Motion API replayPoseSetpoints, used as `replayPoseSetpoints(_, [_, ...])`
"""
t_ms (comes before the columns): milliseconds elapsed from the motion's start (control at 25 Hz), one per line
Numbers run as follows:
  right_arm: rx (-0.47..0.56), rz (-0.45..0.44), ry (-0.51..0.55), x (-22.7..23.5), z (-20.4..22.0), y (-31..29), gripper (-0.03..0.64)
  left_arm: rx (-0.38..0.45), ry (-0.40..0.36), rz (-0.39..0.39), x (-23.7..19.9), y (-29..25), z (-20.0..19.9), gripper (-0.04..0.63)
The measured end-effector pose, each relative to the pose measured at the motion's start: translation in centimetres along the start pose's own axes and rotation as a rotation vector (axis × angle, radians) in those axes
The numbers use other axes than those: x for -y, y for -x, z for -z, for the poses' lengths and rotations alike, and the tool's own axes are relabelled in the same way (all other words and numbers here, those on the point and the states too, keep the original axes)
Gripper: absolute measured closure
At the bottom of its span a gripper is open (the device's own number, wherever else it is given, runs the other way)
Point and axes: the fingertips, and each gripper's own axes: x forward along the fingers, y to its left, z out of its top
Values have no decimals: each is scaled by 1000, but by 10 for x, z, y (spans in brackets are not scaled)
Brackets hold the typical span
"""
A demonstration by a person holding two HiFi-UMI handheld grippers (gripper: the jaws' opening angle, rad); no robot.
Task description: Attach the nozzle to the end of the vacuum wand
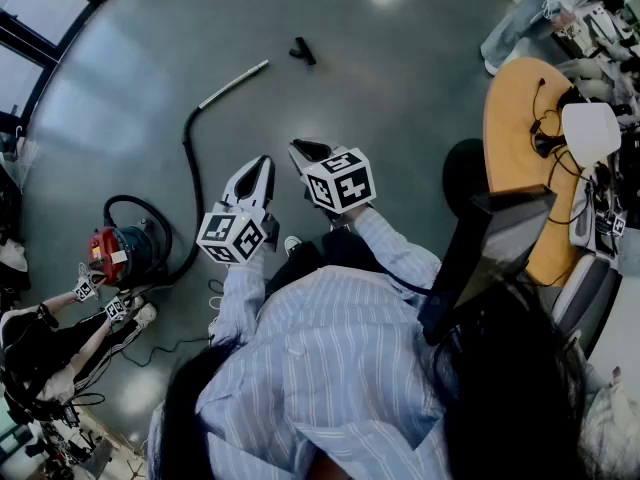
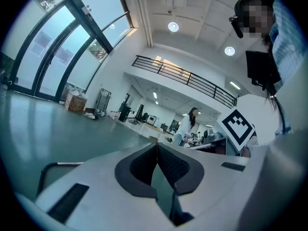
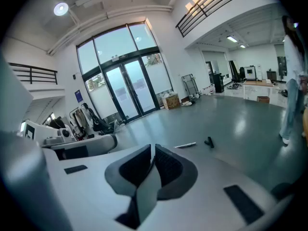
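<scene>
Head view: small black plastic nozzle (image 1: 303, 50) lies mid-floor on grey floor (image 1: 400, 88), near tip of thin silver metal wand (image 1: 233, 84), not touching it. Black hose (image 1: 190, 163) runs from wand to red canister vac (image 1: 118, 251). L gripper (image 1: 264, 162) and R gripper (image 1: 304, 150) side by side in air, well short of both.

L gripper view: jaws shut, pads meet at tips, nothing btwn.

R gripper view: jaws closed, empty. Wand + nozzle on open floor ahead, well short of floor's edge at glass doors (image 3: 125, 90).
</scene>
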Motion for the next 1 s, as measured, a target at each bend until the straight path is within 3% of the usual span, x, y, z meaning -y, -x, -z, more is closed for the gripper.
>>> replayPoseSetpoints(1000, [19, 35, -42, 47, 13, 20, 584, -66, -15, 7, 17, -23, 21, 589])
